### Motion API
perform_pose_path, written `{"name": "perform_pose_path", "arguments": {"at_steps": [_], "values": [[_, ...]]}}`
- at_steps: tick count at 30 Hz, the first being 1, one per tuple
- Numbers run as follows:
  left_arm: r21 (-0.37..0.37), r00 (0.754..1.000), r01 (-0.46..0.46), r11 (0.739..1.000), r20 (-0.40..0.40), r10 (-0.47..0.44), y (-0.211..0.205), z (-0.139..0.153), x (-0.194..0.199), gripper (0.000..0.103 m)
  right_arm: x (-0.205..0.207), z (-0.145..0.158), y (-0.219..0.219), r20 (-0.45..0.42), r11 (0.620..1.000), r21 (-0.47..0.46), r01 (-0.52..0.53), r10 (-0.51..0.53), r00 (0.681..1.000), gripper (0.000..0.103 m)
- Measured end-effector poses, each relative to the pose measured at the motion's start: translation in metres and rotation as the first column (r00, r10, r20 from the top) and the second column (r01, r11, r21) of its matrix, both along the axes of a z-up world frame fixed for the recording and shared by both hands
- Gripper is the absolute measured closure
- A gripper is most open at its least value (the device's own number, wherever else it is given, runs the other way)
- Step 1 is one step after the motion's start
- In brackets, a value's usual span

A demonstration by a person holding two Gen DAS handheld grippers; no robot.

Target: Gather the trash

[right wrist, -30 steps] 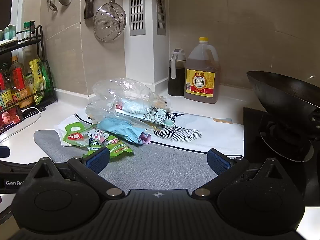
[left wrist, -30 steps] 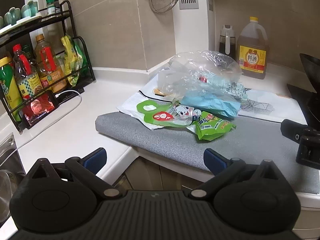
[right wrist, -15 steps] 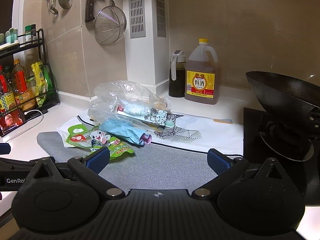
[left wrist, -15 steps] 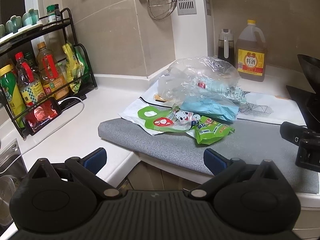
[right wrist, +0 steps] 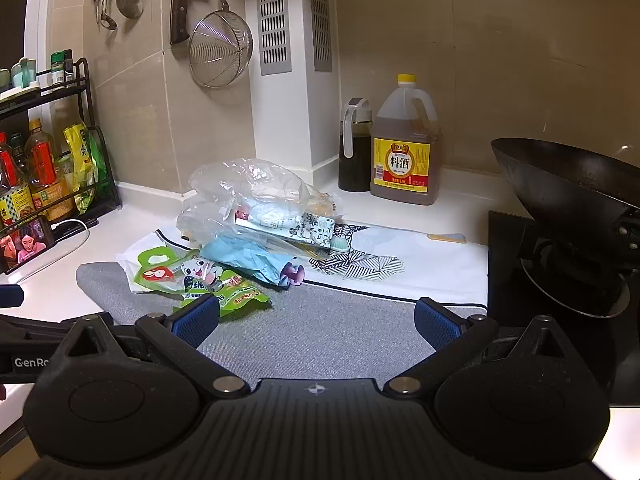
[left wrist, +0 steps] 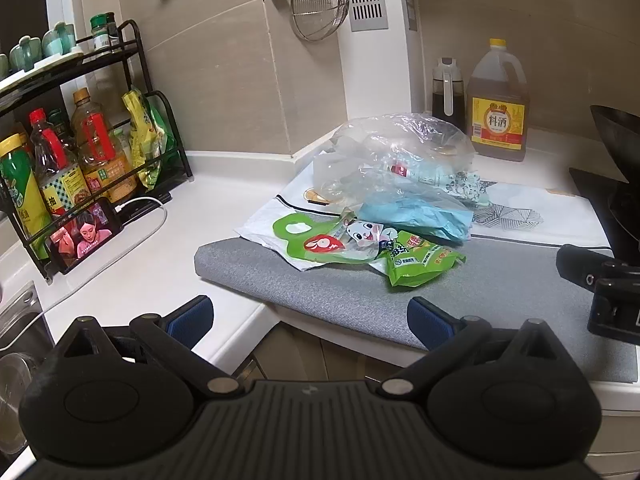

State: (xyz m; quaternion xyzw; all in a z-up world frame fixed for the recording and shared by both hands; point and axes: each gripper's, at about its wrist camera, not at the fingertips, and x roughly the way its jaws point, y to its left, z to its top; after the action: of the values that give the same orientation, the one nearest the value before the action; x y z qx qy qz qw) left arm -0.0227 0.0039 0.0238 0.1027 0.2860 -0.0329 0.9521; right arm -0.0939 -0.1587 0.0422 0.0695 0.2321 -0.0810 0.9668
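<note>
The left gripper (left wrist: 310, 314) hangs short of the white tabletop (left wrist: 160, 256), its blue-padded jaws spread wide and holding nothing. The right gripper (right wrist: 316, 320) sits low over the grey fabric mat (right wrist: 320, 328), its jaws likewise wide apart and empty; its left pad covers the near corner of the bright green snack wrapper (right wrist: 236, 298).

The trash lies in one heap where the grey mat meets the white patterned cloth (right wrist: 420, 268). At the back is a crumpled clear plastic bag (left wrist: 396, 148); through its glare a flat printed packet (right wrist: 288, 226) can be made out only in part, and its lettering is unreadable. Below the bag lies a crumpled light-blue plastic bag (left wrist: 412, 216), its rear hidden under the clear film; a small purple scrap (right wrist: 294, 274) shows at its end in the right view but what it is cannot be told. In front lie a green hang-tab pouch with a red mark (left wrist: 316, 240) and a wrapper with a white cartoon rabbit (left wrist: 364, 234), overlapping so that their edges are hard to separate.

At the right edge of the left view a black device (left wrist: 600, 284) is cut off by the frame. The dark wok (right wrist: 572, 184) on the stove is also cropped. A black wire rack of bottles (left wrist: 80, 148) stands at the far left, a lit phone (left wrist: 84, 236) leaning against it.
</note>
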Motion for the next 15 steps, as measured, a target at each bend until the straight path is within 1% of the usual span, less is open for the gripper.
{"name": "perform_pose_path", "arguments": {"at_steps": [15], "values": [[-0.002, 1.000, -0.001, 1.000, -0.001, 0.001, 0.0039, -0.0020, 0.0030, 0.000, 0.0042, -0.0045, 0.0012, -0.012, 1.000, 0.009, 0.000, 0.001, 1.000, 0.000]]}}
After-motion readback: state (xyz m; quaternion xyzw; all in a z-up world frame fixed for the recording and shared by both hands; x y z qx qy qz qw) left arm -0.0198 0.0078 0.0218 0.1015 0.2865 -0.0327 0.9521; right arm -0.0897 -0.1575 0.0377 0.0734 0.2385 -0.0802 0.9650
